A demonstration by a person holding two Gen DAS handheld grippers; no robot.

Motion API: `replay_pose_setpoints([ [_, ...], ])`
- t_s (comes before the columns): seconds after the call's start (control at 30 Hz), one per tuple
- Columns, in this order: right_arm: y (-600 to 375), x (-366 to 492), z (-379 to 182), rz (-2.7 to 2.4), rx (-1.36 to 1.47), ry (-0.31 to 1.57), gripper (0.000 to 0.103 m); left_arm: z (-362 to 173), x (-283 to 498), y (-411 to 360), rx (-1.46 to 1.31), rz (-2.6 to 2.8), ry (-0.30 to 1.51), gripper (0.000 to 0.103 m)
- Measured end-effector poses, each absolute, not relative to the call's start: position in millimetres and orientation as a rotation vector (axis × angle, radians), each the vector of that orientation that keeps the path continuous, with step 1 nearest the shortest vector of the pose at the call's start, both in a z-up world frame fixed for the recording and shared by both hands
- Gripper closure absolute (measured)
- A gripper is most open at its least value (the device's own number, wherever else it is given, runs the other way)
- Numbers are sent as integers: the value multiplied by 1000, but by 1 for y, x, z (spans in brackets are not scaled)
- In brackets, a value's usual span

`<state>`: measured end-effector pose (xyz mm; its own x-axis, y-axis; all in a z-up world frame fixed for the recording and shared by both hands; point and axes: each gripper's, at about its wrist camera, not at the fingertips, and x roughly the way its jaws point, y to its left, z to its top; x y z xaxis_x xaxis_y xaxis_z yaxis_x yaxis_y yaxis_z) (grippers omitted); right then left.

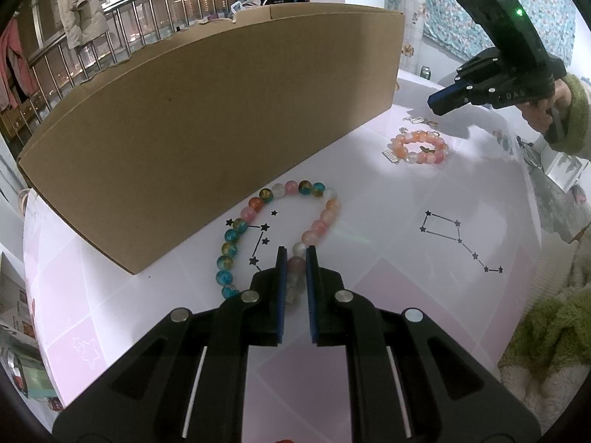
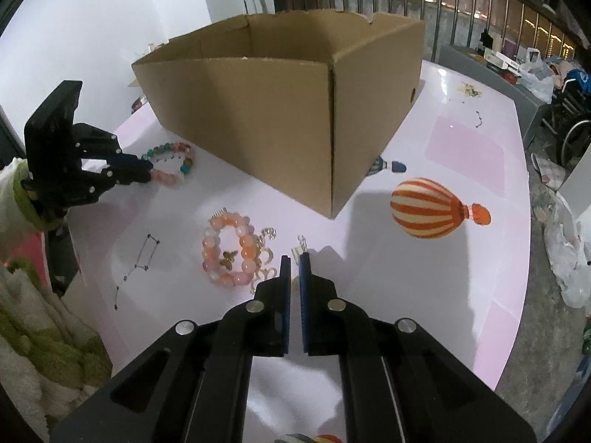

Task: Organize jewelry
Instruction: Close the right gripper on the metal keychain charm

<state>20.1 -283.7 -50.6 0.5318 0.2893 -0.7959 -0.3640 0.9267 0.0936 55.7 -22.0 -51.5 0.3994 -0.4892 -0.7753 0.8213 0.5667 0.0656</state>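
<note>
Two views: left wrist first, then right wrist.

Left wrist – left gripper (image 1: 296,251): jaws nearly together, pads pinching the near beads of the multicolour bracelet (image 1: 280,221).
Left wrist – bracelet: rest of the loop lies flat on the table (image 1: 424,313), just in front of the box (image 1: 207,125); not lifted, as far as I can tell.
Left wrist – pink bracelet (image 1: 421,147): loose on the table further off, near the box's right end; a small silver clasp piece (image 1: 388,156) touches it.
Left wrist – right gripper (image 1: 448,96): above the table beyond the pink bracelet, tips together; whether it holds anything cannot be told here.

Right wrist – right gripper (image 2: 294,258): jaws closed to a thin slit, on a small silver charm (image 2: 300,249) at the very tips – grip looks marginal.
Right wrist – pink bracelet (image 2: 231,251): on the table just left of the tips, curly clear rings (image 2: 266,258) beside it.
Right wrist – box (image 2: 280,110): open-topped; floor not visible, so contents unknown.
Right wrist – left gripper (image 2: 149,171): on the multicolour bracelet (image 2: 171,162) beside the box.

Progress: early, by my judgement – both bracelets and the small pieces are outside the box; all transfers remain.
</note>
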Motion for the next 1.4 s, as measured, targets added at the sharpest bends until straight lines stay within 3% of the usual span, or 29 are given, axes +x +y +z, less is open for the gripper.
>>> replay_pose_setpoints([
  [0.37, -273, 38, -63, 407, -179, 983, 96, -50, 57, -19, 484, -881, 787, 94],
  [0.57, -270, 41, -63, 426, -230, 994, 79, -49, 56, -20, 486, -883, 792, 94],
  [0.73, -272, 45, -65, 447, -216, 1003, 79, -49, 57, -22, 492, -889, 792, 94],
  [0.87, -277, 47, -66, 444, -189, 1014, 95, -50, 57, -22, 490, -891, 790, 94],
  [1.4, -294, 38, -40, 421, -74, 934, 95, -46, 47, -27, 512, -905, 757, 94],
])
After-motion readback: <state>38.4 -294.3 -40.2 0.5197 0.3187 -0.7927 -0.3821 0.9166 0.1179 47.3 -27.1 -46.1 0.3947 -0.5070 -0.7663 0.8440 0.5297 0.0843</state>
